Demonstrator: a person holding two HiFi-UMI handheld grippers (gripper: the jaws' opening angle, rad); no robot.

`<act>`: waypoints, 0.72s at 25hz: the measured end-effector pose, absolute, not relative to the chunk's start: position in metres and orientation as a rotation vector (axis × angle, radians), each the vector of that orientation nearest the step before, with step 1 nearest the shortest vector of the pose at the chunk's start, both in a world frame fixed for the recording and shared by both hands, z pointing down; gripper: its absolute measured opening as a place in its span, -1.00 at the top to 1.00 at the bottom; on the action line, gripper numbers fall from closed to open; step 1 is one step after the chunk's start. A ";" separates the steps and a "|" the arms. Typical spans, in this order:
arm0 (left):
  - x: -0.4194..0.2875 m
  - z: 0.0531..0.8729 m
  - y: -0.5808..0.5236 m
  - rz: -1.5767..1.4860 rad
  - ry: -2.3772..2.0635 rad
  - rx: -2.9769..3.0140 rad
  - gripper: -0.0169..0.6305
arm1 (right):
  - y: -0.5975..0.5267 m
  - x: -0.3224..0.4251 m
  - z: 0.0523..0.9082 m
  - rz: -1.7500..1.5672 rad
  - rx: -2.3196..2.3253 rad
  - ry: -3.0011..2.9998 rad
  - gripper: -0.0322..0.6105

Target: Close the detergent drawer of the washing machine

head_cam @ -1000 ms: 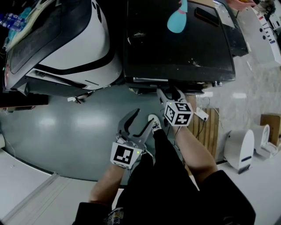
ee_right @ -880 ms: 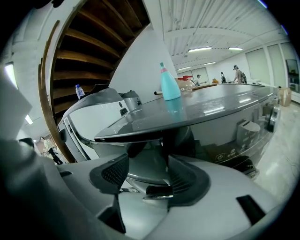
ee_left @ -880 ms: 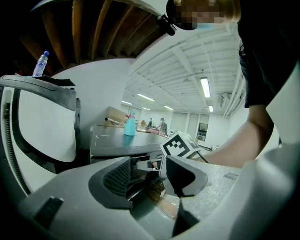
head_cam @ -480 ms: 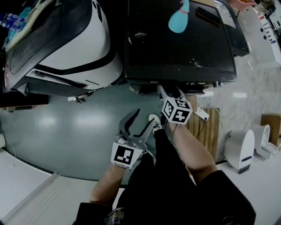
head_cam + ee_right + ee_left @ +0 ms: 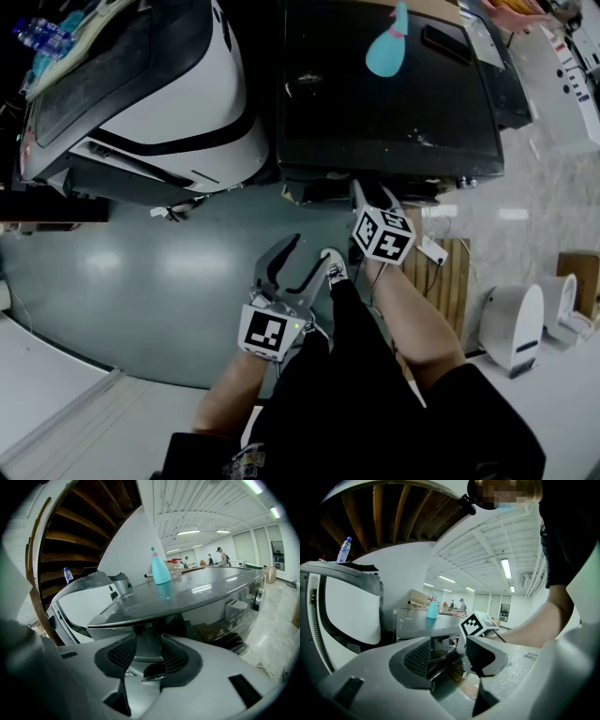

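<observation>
Left tongs (image 5: 292, 262) hang nearest to the person, over the grey floor (image 5: 141, 272). Their jaws stand wide apart with nothing between them, and they look the same as in the earlier pictures. A little farther on, the right tongs (image 5: 148, 657) are at the front edge of the washing machine (image 5: 389, 103), at almost the same place as a second ago. What is new is their jaws: they have just been closing, and in the right gripper view the two ribbed pads now lie against both sides of a grey upright piece just under the lid. I take this piece for the front of the detergent drawer (image 5: 147, 641), so the right tongs seem to be clamped on it. In the head view the drawer still sticks out a little from the dark front, beside the right tongs, so it is not yet closed. For the task this means, I think, that the grip is now taken and the push can follow: the drawer should go straight back into the machine, without twisting, or it may jam in its slot. It seems the left tongs have no part in this step. Farther back, a turquoise spray bottle (image 5: 160, 566) stands upright on the flat top of the machine, well apart from both tongs.
</observation>
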State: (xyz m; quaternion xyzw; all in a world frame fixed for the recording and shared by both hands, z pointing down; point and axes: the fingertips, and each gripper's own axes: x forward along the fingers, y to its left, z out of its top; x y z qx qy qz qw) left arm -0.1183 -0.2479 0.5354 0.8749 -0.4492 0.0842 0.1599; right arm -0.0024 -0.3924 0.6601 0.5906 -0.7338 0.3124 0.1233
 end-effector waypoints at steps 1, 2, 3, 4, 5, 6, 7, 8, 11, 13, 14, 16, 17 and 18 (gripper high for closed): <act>-0.120 0.532 -0.245 0.237 -1.292 2.501 0.24 | -0.391 -0.002 0.654 0.905 1.725 -2.156 0.48; -0.123 0.529 -0.243 0.232 -1.302 2.503 0.24 | -0.389 -0.002 0.647 0.893 1.725 -2.177 0.72; -0.125 0.525 -0.240 0.226 -1.313 2.506 0.24 | -0.387 -0.003 0.639 0.874 1.723 -2.201 0.82; -0.128 0.521 -0.236 0.222 -1.323 2.509 0.24 | -0.384 -0.004 0.631 0.852 1.718 -2.225 0.90; -0.131 0.518 -0.232 0.218 -1.331 2.510 0.24 | -0.380 -0.007 0.622 0.829 1.712 -2.248 0.90; -0.133 0.514 -0.227 0.215 -1.339 2.510 0.24 | -0.375 -0.009 0.612 0.808 1.702 -2.272 0.90; -0.136 0.510 -0.222 0.212 -1.345 2.510 0.25 | -0.370 -0.013 0.602 0.786 1.689 -2.301 0.90; -0.139 0.506 -0.216 0.209 -1.353 2.512 0.25 | -0.365 -0.017 0.591 0.763 1.673 -2.337 0.90; -0.147 0.491 -0.198 0.201 -1.381 2.527 0.28 | -0.344 -0.031 0.553 0.671 1.608 -2.471 0.90; -0.153 0.481 -0.184 0.198 -1.405 2.535 0.37 | -0.326 -0.040 0.526 0.594 1.557 -2.556 0.91; -0.156 0.476 -0.176 0.195 -1.417 2.537 0.46 | -0.316 -0.045 0.512 0.554 1.532 -2.593 0.91; -0.164 0.465 -0.161 0.184 -1.445 2.541 0.63 | -0.295 -0.054 0.487 0.467 1.484 -2.654 0.91; -0.168 0.459 -0.154 0.176 -1.459 2.544 0.76 | -0.284 -0.059 0.475 0.417 1.459 -2.677 0.91; -0.171 0.453 -0.147 0.169 -1.470 2.551 0.87 | -0.272 -0.063 0.464 0.366 1.434 -2.698 0.91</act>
